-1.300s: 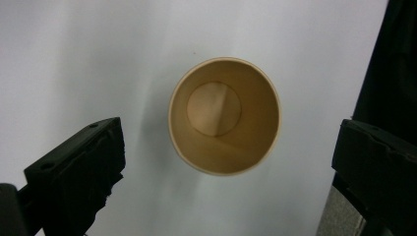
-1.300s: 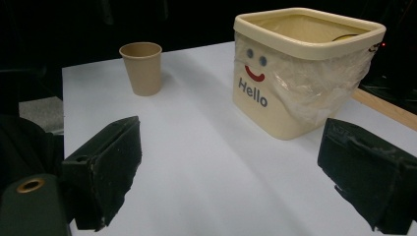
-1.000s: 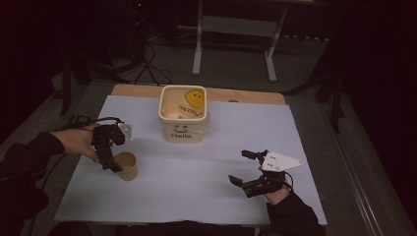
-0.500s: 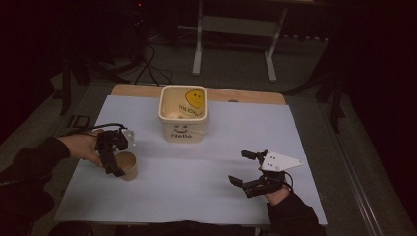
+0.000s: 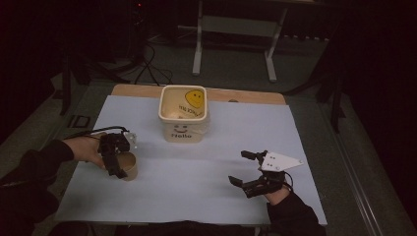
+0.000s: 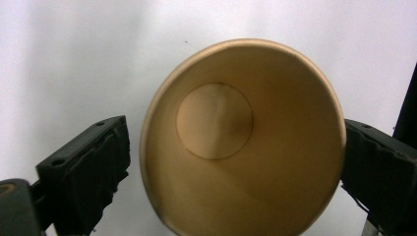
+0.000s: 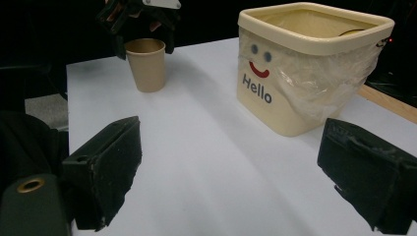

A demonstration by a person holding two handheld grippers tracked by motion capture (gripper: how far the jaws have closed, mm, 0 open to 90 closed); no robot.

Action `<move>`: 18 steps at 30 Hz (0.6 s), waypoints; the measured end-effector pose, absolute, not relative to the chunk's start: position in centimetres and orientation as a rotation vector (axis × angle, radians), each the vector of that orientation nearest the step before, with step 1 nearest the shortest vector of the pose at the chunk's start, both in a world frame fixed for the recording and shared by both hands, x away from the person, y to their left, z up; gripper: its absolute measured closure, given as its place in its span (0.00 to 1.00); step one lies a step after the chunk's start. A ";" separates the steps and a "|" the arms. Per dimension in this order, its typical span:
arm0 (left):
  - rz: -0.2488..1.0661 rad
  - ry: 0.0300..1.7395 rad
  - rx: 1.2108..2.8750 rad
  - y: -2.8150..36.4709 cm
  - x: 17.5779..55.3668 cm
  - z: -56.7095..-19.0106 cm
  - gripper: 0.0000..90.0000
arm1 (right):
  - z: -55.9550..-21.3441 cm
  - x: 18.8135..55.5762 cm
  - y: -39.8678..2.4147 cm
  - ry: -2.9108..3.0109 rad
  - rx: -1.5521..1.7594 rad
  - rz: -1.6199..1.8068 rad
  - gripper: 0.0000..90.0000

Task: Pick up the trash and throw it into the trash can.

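High view first, from the left: my left tongs [image 5: 117, 161] point down over the brown paper cup [image 5: 129, 166], which stands upright near the left edge of the pale blue counter [image 5: 196, 196]. I came at it from above so that one jaw goes either side of the rim. Left gripper view looks straight into the empty cup [image 6: 241, 142]: the right jaw sits at the rim, apparently just touching, while a strip of counter shows between the left jaw and the cup wall. So the jaws are spread around the cup, have just been closing in, and do not pinch it yet. I judge the grip is the step in hand; the thin wall will dent if I squeeze hard, so a light hold near the rim should do.

Further right, at the middle back, stands the cream bin [image 5: 184, 115] with a smiley face and "Hello" on its front and a clear liner inside. It is well apart from the cup and looks the likely place to carry it.

At the right, my right tongs [image 5: 249, 170] rest low near the front edge, spread wide with nothing between them, kept out of the way. Right gripper view takes in the cup [image 7: 145, 65] and the bin [image 7: 305, 64].
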State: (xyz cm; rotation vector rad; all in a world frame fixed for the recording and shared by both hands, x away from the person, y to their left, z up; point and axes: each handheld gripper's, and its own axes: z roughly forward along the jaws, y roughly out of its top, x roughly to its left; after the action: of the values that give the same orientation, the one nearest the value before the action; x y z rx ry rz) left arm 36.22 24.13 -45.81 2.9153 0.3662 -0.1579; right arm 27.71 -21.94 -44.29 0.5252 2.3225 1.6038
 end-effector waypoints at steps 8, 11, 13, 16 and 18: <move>-0.170 0.381 2.910 24.0 36.2 -46.3 0.11 | -44.3 27.7 -21.9 2.323 0.525 1.603 0.10; -0.172 0.375 2.909 24.0 36.2 -46.4 0.17 | -44.3 27.7 -21.9 2.322 0.525 1.602 0.10; -0.188 0.365 2.905 24.1 36.2 -46.3 0.20 | -44.3 27.7 -22.0 2.320 0.525 1.603 0.10; -0.190 0.366 2.901 24.1 36.2 -46.2 0.24 | -44.3 27.7 -22.0 2.323 0.526 1.604 0.10; -0.187 0.372 2.898 24.2 36.3 -46.2 0.26 | -44.3 27.7 -21.9 2.323 0.527 1.602 0.10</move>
State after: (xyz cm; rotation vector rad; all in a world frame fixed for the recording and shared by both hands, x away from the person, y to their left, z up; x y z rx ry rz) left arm 36.29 24.15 -46.16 2.8984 0.3722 -0.1870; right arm 27.71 -21.94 -44.32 0.5268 2.3226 1.6023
